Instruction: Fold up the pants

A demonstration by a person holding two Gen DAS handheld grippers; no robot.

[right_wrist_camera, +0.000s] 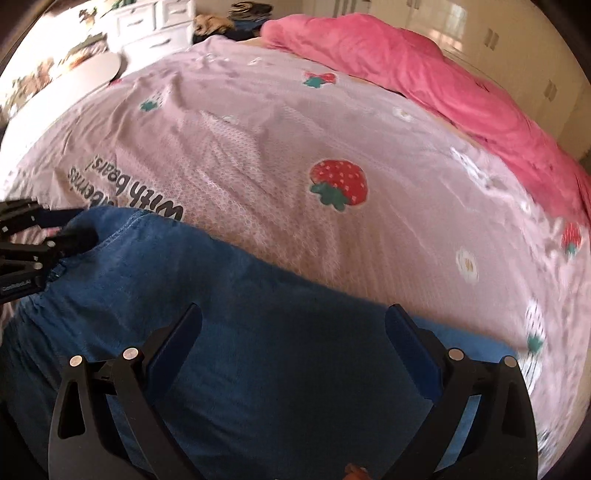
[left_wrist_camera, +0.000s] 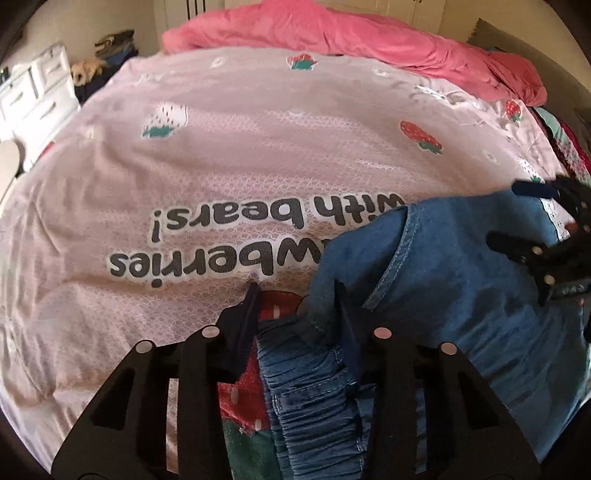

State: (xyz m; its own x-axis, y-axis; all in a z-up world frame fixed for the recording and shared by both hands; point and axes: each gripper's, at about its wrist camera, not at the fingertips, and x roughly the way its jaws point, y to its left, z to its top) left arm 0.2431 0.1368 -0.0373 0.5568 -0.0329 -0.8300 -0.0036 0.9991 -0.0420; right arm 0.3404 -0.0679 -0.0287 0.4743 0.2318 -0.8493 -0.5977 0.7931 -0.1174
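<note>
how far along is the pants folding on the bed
Early stage. Done: the blue denim pants lie on the pink strawberry bedspread. In hand: the left gripper has its jaws closed on the gathered elastic waistband; the right gripper hangs open over the fabric, gripping nothing. Left: no finished fold shows yet.

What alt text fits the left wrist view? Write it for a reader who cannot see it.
The left hand-held gripper has its fingers around the gathered waistband of blue denim pants lying on a pink strawberry-print bed cover. The right hand-held gripper reaches over the pants from the right edge. A rumpled pink blanket lies along the far side.
</note>
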